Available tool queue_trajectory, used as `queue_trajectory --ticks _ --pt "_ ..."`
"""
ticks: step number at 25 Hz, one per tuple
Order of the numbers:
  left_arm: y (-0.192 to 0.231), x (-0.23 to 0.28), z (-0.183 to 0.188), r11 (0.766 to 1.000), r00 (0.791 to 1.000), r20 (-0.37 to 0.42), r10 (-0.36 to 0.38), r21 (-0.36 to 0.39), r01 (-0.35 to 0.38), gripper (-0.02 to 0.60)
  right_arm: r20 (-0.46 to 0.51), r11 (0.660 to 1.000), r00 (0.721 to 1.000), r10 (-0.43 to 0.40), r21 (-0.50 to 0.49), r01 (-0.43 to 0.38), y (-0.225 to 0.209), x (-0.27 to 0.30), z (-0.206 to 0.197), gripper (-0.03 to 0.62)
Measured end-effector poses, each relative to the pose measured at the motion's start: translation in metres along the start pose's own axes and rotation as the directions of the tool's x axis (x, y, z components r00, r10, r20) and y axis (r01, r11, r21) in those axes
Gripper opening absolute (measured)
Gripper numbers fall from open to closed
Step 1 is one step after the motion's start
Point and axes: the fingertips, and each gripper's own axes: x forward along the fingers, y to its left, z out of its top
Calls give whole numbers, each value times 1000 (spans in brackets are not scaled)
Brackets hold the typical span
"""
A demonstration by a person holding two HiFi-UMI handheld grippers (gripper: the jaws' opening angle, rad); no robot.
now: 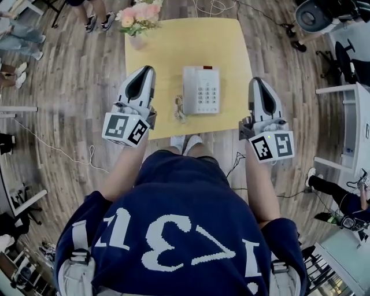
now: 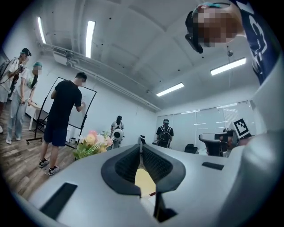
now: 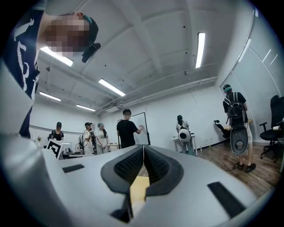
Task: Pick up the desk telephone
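Dark blue shirt with white print (image 1: 173,231) fills the lower head view. Left grey two-jaw gripper (image 1: 147,69) is clenched on nothing, its jaws pressed together, at the left edge of the square yellow wooden table (image 1: 167,46). Right grey gripper (image 1: 258,81) is also clenched and empty, beside the right edge. Between them, touching neither, the white desk telephone (image 1: 201,89) lies on the table. A vase of pink flowers (image 1: 139,17) stands at the far corner.

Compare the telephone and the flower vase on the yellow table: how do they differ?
The telephone is white and lies flat; the flower vase stands upright with pink flowers. The telephone sits near the near edge of the yellow table; the flower vase is at its far left corner. Both rest on it.
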Motion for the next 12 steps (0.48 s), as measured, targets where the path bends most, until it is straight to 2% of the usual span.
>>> queue_trajectory --ticks 12 --pt "6 20 -43 996 994 -88 68 -45 -72 20 -85 999 995 52 12 -51 -32 37 -30 28"
